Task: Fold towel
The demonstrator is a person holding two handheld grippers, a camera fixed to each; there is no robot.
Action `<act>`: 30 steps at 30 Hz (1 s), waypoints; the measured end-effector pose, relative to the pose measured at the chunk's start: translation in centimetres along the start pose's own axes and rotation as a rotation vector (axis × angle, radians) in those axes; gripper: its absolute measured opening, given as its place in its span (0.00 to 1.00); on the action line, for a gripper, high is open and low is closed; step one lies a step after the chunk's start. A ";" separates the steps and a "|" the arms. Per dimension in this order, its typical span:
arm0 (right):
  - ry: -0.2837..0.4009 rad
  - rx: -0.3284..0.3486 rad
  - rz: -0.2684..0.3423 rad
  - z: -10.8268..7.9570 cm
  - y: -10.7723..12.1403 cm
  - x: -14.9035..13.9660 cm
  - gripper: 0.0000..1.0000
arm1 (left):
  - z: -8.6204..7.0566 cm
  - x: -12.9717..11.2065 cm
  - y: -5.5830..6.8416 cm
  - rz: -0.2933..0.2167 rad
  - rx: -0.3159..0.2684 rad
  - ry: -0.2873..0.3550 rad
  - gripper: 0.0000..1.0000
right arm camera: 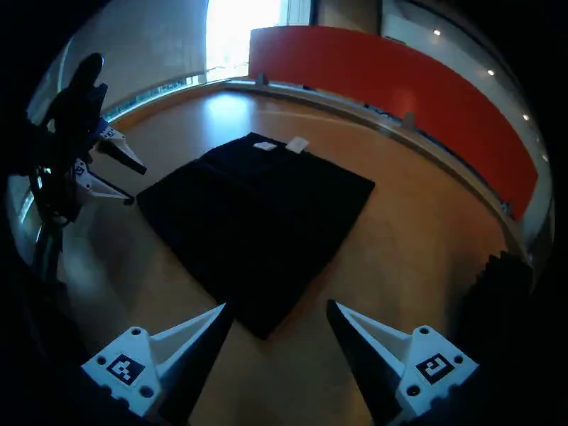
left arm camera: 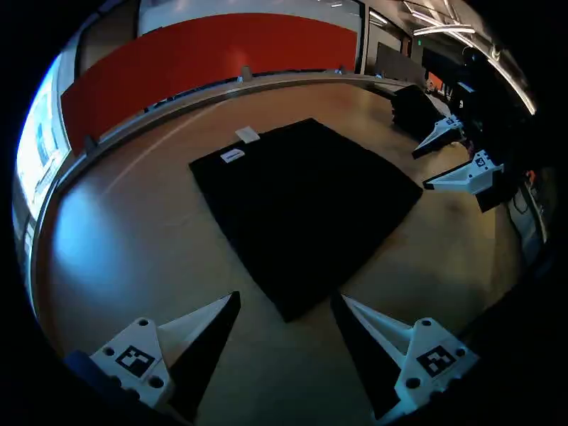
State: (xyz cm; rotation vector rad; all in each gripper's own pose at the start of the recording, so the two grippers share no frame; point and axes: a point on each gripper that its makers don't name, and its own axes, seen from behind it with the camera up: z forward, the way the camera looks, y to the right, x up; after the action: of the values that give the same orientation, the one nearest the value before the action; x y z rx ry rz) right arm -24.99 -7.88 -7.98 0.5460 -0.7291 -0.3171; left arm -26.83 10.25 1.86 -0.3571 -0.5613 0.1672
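A wooden table [left arm camera: 128, 234] carries the black towel [left arm camera: 312, 206], which lies flat in the middle of both views. One corner points into the gap between the fingers at the bottom of each frame. The left gripper [left arm camera: 285, 296] and right gripper [right arm camera: 278, 304] both stand wide apart, clamping nothing, and the dark cloth hides any folds; its small white tags [left arm camera: 232, 155] are unreadable.

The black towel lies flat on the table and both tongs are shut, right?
No, both tongs are open: the left tongs gape in the left gripper view, the right tongs in the right gripper view. The black towel does lie flat on the table.
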 end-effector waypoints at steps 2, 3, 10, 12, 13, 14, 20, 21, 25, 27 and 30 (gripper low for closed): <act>-0.007 0.003 0.003 0.2 -0.2 -0.5 1.00 | 0.2 -0.2 0.2 0.005 -0.005 -0.009 0.94; -0.010 0.005 0.005 0.3 -0.2 -0.7 0.99 | 0.3 -0.3 0.3 0.008 -0.008 -0.013 0.94; -0.033 0.030 0.018 0.9 -0.9 -1.9 0.93 | 1.0 -1.2 0.6 0.021 -0.002 -0.046 0.94; -0.030 0.028 0.015 1.1 -0.8 -1.9 0.89 | 1.0 -1.4 0.6 0.020 0.002 -0.053 0.94; -0.031 0.030 0.012 1.2 -0.9 -2.0 0.87 | 1.1 -1.5 0.6 0.016 0.003 -0.055 0.94; -0.032 0.033 0.009 1.3 -1.0 -2.0 0.84 | 1.2 -1.6 0.6 0.013 0.004 -0.057 0.94; -0.035 0.050 0.005 1.5 -1.5 -2.3 0.68 | 1.2 -1.6 0.7 0.007 0.012 -0.057 0.94; -0.034 0.053 0.006 1.6 -1.6 -2.3 0.65 | 1.2 -1.7 0.7 0.007 0.014 -0.057 0.93; -0.028 0.060 0.014 1.6 -2.1 -2.4 0.52 | 1.2 -1.7 0.7 -0.002 0.020 -0.055 0.88; -0.024 0.059 0.017 1.6 -2.2 -2.3 0.48 | 1.2 -1.7 0.7 -0.006 0.023 -0.056 0.85; -0.019 0.053 0.027 1.6 -2.1 -2.3 0.37 | 1.2 -1.8 0.8 -0.006 0.025 -0.056 0.81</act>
State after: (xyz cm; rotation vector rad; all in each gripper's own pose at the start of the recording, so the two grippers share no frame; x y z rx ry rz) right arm -27.89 -9.12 -9.48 0.5838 -0.7640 -0.2782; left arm -28.99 10.85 1.64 -0.3277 -0.6153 0.1785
